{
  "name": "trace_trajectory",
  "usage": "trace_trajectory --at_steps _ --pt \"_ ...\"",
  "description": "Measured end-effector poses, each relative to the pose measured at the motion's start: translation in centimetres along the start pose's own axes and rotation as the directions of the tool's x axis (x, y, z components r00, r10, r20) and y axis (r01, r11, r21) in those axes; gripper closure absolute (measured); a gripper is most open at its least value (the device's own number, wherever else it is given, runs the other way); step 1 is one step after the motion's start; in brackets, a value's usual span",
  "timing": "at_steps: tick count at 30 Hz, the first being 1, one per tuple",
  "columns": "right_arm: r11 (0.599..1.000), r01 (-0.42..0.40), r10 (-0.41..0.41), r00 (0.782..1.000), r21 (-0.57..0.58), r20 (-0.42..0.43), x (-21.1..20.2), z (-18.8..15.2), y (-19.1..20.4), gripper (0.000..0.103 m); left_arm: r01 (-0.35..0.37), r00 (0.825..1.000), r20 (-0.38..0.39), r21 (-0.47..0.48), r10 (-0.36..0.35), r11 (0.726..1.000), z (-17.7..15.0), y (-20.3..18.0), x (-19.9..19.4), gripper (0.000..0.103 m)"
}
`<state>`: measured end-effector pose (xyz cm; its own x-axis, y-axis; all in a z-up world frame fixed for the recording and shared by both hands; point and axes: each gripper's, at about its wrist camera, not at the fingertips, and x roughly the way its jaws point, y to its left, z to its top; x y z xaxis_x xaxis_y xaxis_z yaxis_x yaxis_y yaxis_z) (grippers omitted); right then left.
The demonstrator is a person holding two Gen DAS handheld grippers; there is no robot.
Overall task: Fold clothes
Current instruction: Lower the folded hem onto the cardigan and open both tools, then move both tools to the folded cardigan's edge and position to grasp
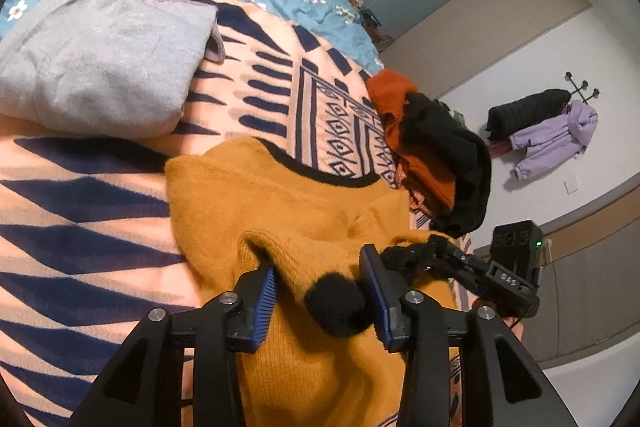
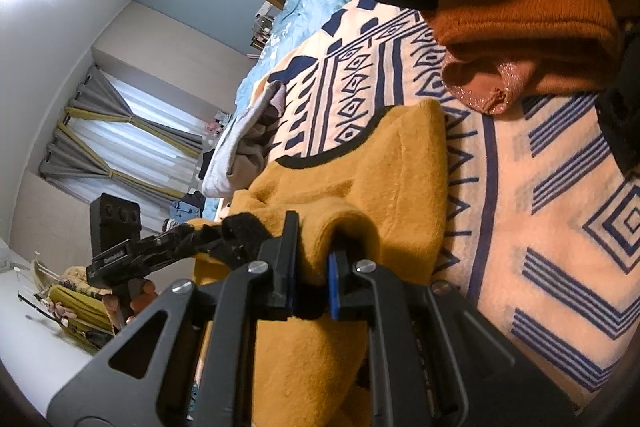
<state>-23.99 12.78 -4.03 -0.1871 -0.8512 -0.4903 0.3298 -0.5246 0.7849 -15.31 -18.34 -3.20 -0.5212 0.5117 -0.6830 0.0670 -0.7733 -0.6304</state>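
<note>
The mustard-yellow sweater (image 1: pixel 280 211) lies on the patterned blanket (image 1: pixel 100 211) that covers the bed, its black-trimmed neckline toward the far side and its near edge bunched under both tools. A black pompom (image 1: pixel 336 307) on the sweater sits between the jaws of the left gripper (image 1: pixel 322 291), whose blue pads stand apart with knit between them but not pinched; this side looks released. The right gripper (image 2: pixel 314 267) is nearly closed, clamped on a raised fold of the yellow fabric.

With only one side gripped, the likely fault is an uneven fold: if the right gripper pulls or lifts now, the free left side would trail and the sweater would skew or bunch instead of lying flat. The thick, fuzzy knit could also slide out of a narrow pinch. If the left gripper closes where it is, it may catch the pompom alone and not the cloth, giving a weak hold.

Just beyond, the pile of orange and black clothes (image 1: pixel 436 147) sits close to the sweater's far corner, so a wide sweep could drag into it. The folded grey garment (image 1: pixel 100 63) lies well clear on the left.
</note>
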Motion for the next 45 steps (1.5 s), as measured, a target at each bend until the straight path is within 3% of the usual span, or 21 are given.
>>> trace_trajectory --at_steps 3,7,11,16,19,21,23,31,38,40,42,44,45 --pt "1.0 -0.001 0.001 1.0 0.007 -0.001 0.1 0.0 -0.1 0.089 -0.014 0.999 0.045 0.02 0.013 1.0 -0.2 -0.3 -1.0 0.046" --pt "1.0 -0.001 0.001 1.0 0.01 -0.004 0.1 0.1 0.0 0.089 -0.044 0.994 0.107 0.064 0.037 0.997 -0.8 -1.2 -2.8 0.045" --pt "1.0 0.005 -0.005 1.0 -0.006 0.006 0.0 0.2 0.4 0.089 -0.089 0.982 0.181 0.174 0.057 0.981 -2.3 -3.2 -4.9 0.044" --pt "1.0 -0.007 0.008 1.0 -0.019 0.011 0.5 0.7 0.9 0.089 -0.1 0.986 0.16 0.38 0.041 0.92 -4.9 -7.0 -4.7 0.041" --pt "1.0 0.0 0.0 1.0 -0.011 0.004 1.3 1.2 0.8 0.089 -0.148 0.987 0.124 0.469 0.102 0.87 -6.3 -8.5 -2.3 0.041" --pt "1.0 0.006 -0.006 1.0 0.0 0.001 1.6 1.4 0.7 0.089 -0.161 0.987 0.094 0.485 0.131 0.859 -6.7 -8.6 -0.6 0.041" --pt "1.0 0.011 -0.011 1.0 0.008 0.001 2.0 1.7 0.6 0.089 -0.185 0.983 0.088 0.475 0.163 0.86 -6.5 -8.3 0.6 0.041" --pt "0.999 0.03 -0.029 0.999 0.034 -0.014 2.8 2.1 -0.4 0.089 -0.184 0.983 0.037 0.332 0.182 0.925 -4.5 -3.3 2.8 0.041" --pt "0.999 0.046 -0.046 0.999 -0.001 -0.02 2.3 2.0 0.2 0.085 -0.209 0.978 0.045 0.285 0.204 0.935 -4.1 -1.9 3.9 0.042" --pt "0.999 0.035 -0.035 0.999 -0.032 0.0 1.4 2.0 1.0 0.08 -0.222 0.975 0.052 0.29 0.217 0.931 -4.2 -2.0 4.0 0.042" --pt "0.997 0.027 -0.025 0.999 -0.068 0.023 0.3 2.1 1.9 0.059 -0.244 0.97 0.064 0.308 0.236 0.92 -4.4 -2.3 4.1 0.042" --pt "0.992 0.057 -0.049 0.996 -0.11 0.071 -1.0 2.1 2.8 0.046 -0.25 0.968 0.067 0.309 0.241 0.918 -4.5 -2.4 4.1 0.042" --pt "0.99 0.058 -0.047 0.995 -0.129 0.083 -1.7 2.0 3.2 0.046 -0.249 0.968 0.068 0.305 0.24 0.919 -4.4 -2.3 4.1 0.042"
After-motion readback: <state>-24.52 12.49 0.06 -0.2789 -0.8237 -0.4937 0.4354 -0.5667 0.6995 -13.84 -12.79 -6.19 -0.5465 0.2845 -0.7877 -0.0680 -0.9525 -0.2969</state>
